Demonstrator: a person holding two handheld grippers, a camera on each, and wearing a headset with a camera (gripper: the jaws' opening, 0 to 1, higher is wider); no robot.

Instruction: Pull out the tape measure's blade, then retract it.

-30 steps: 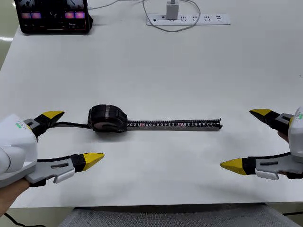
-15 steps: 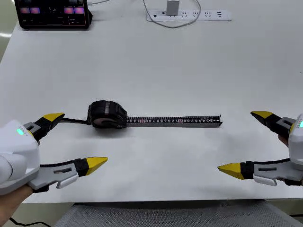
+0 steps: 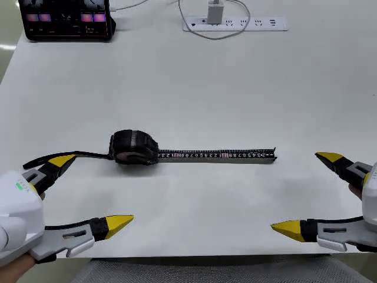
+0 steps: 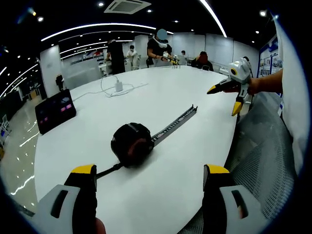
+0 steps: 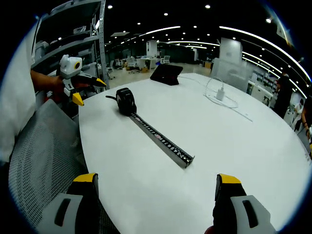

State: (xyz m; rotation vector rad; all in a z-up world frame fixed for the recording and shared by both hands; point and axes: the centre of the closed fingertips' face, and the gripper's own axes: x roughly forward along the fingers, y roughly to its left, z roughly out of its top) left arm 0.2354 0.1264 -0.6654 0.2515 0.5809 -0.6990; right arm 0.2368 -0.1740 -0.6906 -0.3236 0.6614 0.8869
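We hold both grippers just above the white table (image 3: 194, 88), and we place everything by the tape measure's black case (image 3: 134, 147), which rests on that table. Its blade (image 3: 217, 155) is drawn out from the case in a straight line to the right and lies along the surface, its free end well clear of the case. A black strap (image 3: 88, 154) trails from the case's opposite side, to the left. Our left gripper (image 3: 100, 188) sits left of the case and nearer to us, its yellow-tipped jaws spread wide and holding nothing. Its far tip is close by the strap, and we cannot tell whether they touch. Our right gripper (image 3: 296, 190) is well to the right of the case, past the blade's free end and nearer to us, its jaws likewise wide apart and gripping nothing. Far beyond the case, a dark screen (image 3: 65, 17) stands to the left. A white power strip (image 3: 235, 23) with a plugged-in charger and a looping cable lies to the right.
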